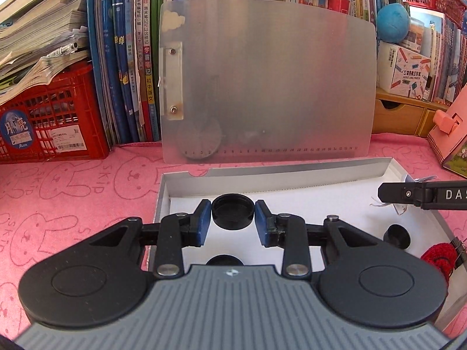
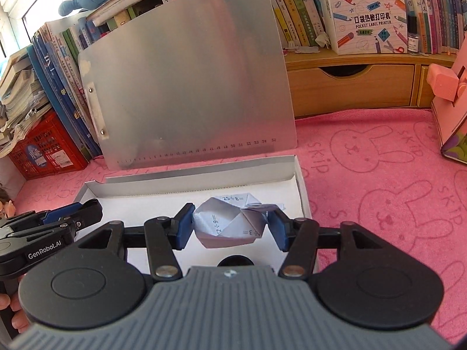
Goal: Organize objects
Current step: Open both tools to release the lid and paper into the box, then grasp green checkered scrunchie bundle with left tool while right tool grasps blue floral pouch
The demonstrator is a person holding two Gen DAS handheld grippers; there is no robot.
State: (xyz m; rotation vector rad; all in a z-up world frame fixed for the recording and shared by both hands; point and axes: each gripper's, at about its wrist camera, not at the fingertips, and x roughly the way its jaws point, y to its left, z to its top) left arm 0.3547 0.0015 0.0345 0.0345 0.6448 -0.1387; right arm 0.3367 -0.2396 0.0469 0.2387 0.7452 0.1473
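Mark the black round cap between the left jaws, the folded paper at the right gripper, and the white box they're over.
Black round cap [image 1: 232,214], left wrist view: centre of its top.
Folded paper [image 2: 230,221], right wrist view: middle of its front fold.
White box [image 2: 192,179], right wrist view: inner back wall.

A frosted clipboard [image 1: 268,81] leans against upright books [image 1: 128,58]; beside them stand a red crate [image 1: 49,122], a label-printer box [image 2: 369,19] and wooden drawers [image 2: 350,87].

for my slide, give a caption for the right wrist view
Right tongs hold folded paper printed with sums over the white box on a pink cloth.
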